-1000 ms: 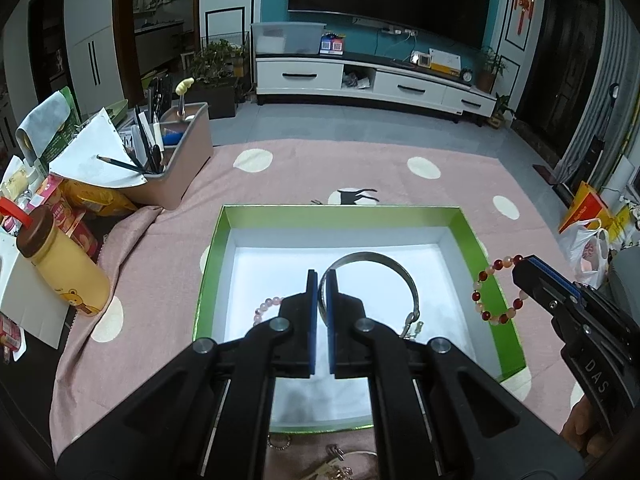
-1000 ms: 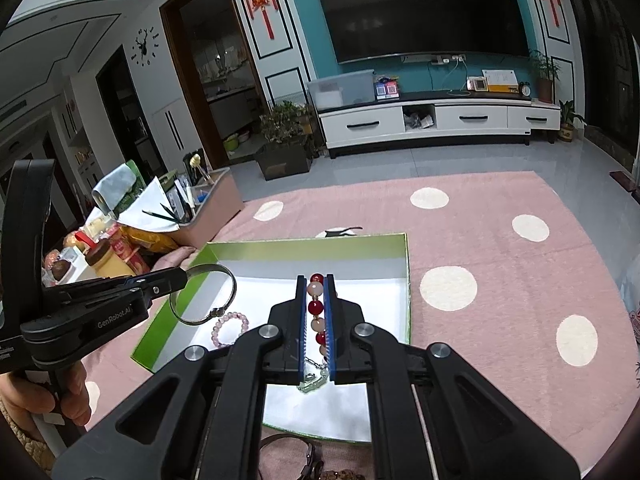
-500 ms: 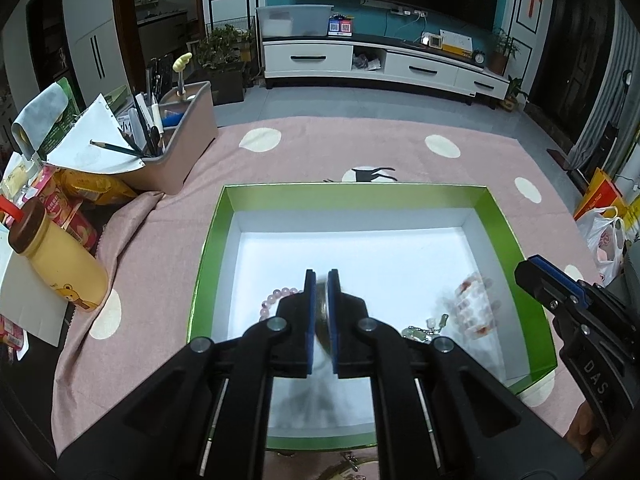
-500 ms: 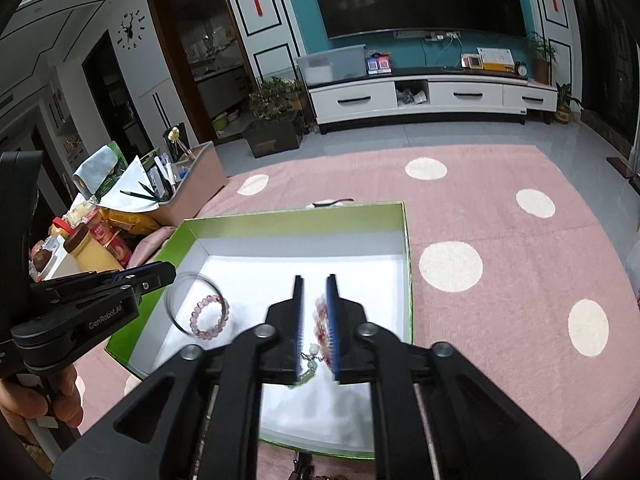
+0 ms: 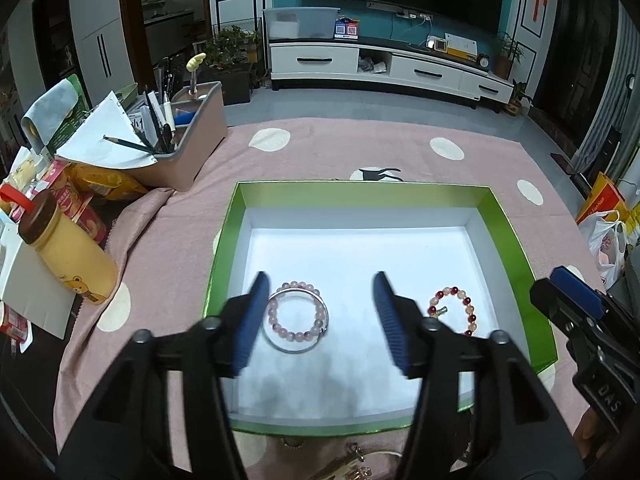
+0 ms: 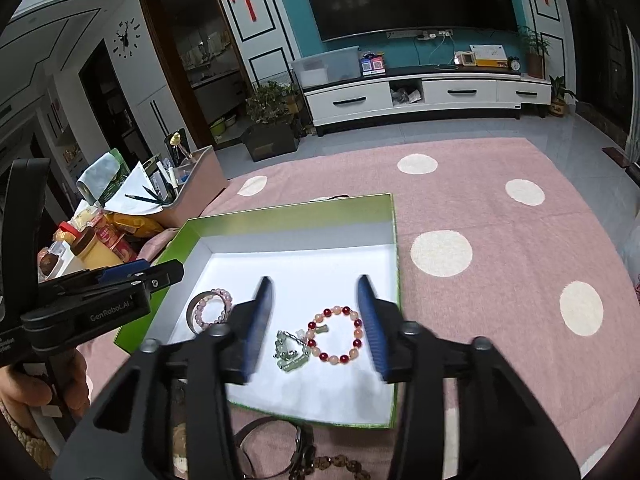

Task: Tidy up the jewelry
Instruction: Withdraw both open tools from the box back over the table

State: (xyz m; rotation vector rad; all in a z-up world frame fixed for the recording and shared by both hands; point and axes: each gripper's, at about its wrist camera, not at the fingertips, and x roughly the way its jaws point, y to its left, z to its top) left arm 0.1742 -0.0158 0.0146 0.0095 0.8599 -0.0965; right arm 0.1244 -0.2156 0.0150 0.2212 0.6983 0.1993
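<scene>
- Closest to me, just outside the near wall of the green box (image 6: 280,212), more jewelry is waiting on the pink cloth: dark brown beads (image 6: 340,462) and a black strap (image 6: 272,436). My guess is those go next, and they sit below and slightly left of my right hand-held gripper (image 6: 316,316), so that hand's nearer.
- Both hand-held grippers are spread wide and holding nothing; left hand-held gripper (image 5: 320,316) too.
- Inside the box: red bead bracelet (image 6: 336,334) beside a green charm (image 6: 290,352), plus the silver bangle (image 5: 296,320) ringing a pink bead bracelet (image 5: 295,310).
</scene>
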